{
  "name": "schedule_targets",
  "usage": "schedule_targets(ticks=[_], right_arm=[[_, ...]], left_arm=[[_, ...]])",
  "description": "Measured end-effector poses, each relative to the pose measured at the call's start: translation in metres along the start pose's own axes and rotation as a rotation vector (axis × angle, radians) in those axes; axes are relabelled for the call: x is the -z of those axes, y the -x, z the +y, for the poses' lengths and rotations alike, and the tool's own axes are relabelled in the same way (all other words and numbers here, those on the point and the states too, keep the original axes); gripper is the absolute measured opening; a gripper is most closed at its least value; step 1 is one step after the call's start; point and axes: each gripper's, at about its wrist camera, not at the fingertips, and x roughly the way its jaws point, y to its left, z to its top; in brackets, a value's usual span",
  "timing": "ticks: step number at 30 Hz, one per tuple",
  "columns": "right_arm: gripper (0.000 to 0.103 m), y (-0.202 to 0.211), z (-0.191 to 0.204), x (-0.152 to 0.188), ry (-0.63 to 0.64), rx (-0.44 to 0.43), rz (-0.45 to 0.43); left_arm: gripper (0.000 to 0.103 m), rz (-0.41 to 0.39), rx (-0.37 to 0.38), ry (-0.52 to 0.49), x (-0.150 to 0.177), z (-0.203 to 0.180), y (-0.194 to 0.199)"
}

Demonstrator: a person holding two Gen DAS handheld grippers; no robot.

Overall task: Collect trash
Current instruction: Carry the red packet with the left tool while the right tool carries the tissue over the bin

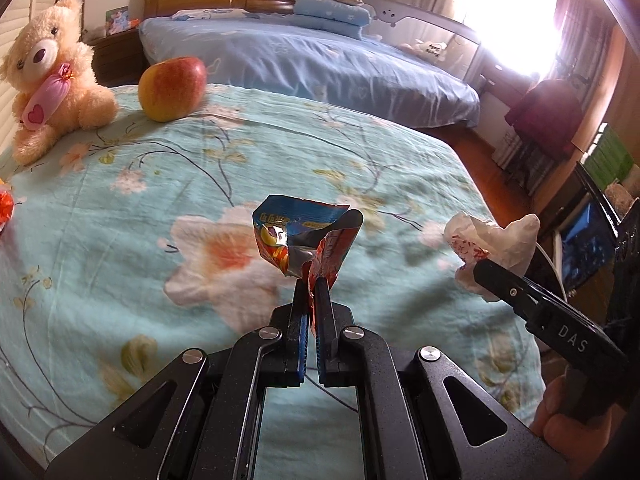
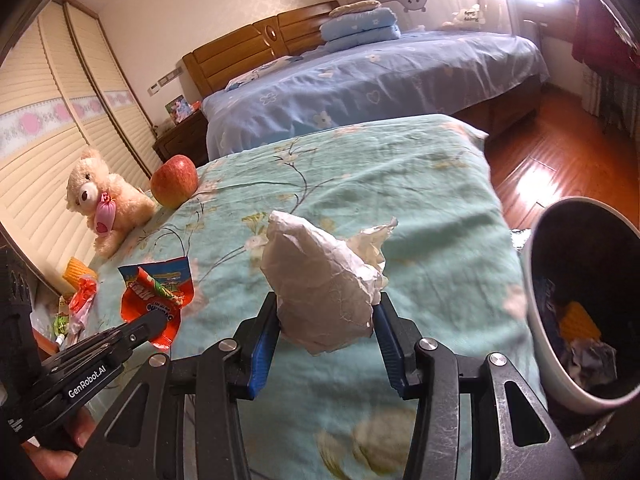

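Left wrist view shows your left hand-held gripper (image 1: 311, 286) closed tight on a crumpled snack wrapper (image 1: 304, 236), which stands up from the fingertips above the floral bed cover (image 1: 280, 152). To the right in this view, your right hand-held gripper (image 1: 486, 270) holds a white crumpled paper (image 1: 494, 246).

Right wrist view shows the same paper (image 2: 326, 288) pressed between the two blue pads (image 2: 262, 350), with the jaws about half apart around it. At the right edge, just beside the bed, stands a bin (image 2: 536, 264) with a white rim and a dark inside; some trash (image 2: 580, 328) already lies in it. At the left you see the left hand-held gripper (image 2: 160, 320) with the wrapper (image 2: 158, 294).

Further on the cover, near the left edge, more small wrappers (image 2: 80, 300) lie. Behind them sit a teddy bear (image 2: 104, 200) and an apple (image 2: 175, 181), close to each other. Beyond is a second bed (image 2: 360, 92) with a blue sheet and folded pillows (image 2: 360, 26).
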Motion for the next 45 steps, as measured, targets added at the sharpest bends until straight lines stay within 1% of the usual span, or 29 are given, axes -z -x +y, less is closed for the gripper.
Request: schedule_targets(ticks=[10, 19, 34, 45], right_arm=[[0.047, 0.022, -0.010, 0.012, -0.017, 0.020, -0.025], [0.047, 0.036, -0.018, 0.020, -0.024, 0.030, -0.041], [0.047, 0.060, -0.035, 0.026, -0.043, 0.062, -0.070], [0.047, 0.073, -0.054, 0.028, -0.070, 0.092, -0.086]], left_arm=[[0.003, 0.001, 0.023, -0.042, 0.010, -0.022, 0.009], [0.003, -0.001, 0.024, -0.080, 0.015, -0.038, 0.013], [0.003, -0.004, 0.047, -0.142, 0.023, -0.069, 0.018], [0.003, 0.011, 0.069, -0.184, 0.027, -0.090, 0.013]])
